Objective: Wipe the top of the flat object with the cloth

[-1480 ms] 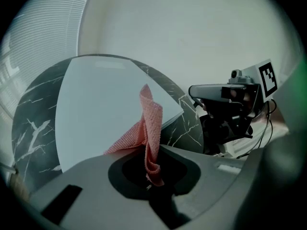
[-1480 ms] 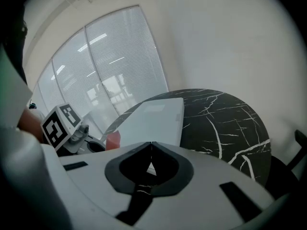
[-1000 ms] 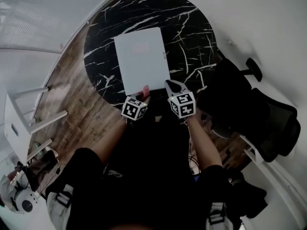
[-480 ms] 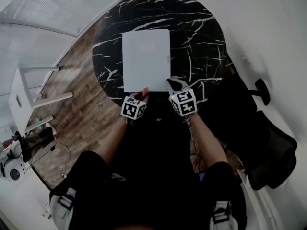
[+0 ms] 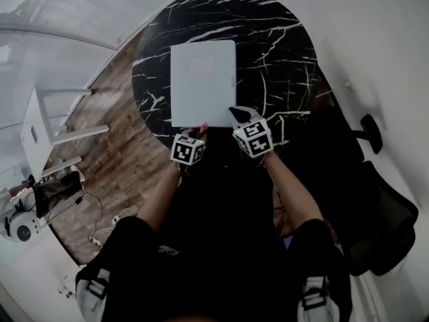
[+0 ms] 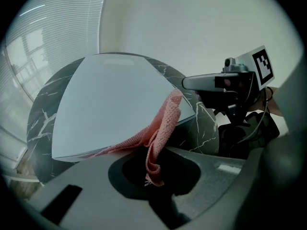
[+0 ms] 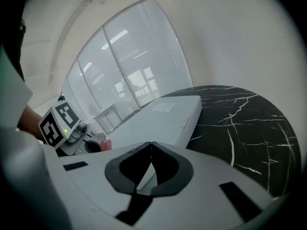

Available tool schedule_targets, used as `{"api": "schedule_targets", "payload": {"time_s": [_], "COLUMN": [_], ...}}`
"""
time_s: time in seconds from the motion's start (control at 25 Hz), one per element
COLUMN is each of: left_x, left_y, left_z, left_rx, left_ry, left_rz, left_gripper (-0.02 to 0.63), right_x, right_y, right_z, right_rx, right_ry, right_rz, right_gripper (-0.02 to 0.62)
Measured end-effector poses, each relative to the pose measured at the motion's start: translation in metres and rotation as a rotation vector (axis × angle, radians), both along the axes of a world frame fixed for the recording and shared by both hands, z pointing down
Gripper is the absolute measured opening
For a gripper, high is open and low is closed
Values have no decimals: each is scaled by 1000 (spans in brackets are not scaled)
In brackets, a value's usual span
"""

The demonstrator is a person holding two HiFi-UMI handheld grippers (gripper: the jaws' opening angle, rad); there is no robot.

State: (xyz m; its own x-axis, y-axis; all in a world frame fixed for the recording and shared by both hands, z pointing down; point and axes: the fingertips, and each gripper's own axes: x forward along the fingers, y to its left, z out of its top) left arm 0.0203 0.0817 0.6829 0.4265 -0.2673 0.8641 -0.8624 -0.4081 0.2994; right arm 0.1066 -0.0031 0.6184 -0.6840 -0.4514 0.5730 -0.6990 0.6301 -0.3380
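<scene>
Pinching cloth (image 6: 164,121), L claw (image 6: 153,175) at panel (image 5: 203,82)

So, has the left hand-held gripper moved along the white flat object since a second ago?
No: the left hand-held gripper stays at the flat object's near edge, holding the cloth.

The person wears a black short-sleeved top (image 5: 214,247). The left gripper (image 5: 200,131) and right gripper (image 5: 236,116) each carry a cube (image 5: 188,149) with black-and-white square markers and a small green light. The gripper shells are pale grey, with a dark recess round the jaws. In the left gripper view, the right gripper shows a black body and thin black cables (image 6: 263,121).
</scene>
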Motion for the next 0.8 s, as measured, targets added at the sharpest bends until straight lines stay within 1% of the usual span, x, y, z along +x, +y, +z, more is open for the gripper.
{"api": "schedule_targets", "payload": {"time_s": [0.24, 0.4, 0.68, 0.8], "left_x": [4, 9, 18, 27], "left_y": [-2, 1, 0, 0], "left_z": [-5, -6, -1, -5], "left_rx": [20, 9, 15, 5], "left_ry": [-29, -28, -22, -13], "left_rz": [-9, -15, -21, -18], "left_gripper": [20, 20, 20, 20], "right_x": [0, 0, 3, 9], "right_y": [0, 3, 9, 10], "right_z": [-1, -4, -4, -2], "right_rx": [8, 5, -2, -1], "right_ry": [-16, -21, -21, -21], "right_rz": [-22, -34, -46, -41], "right_gripper": [-3, -3, -3, -3]}}
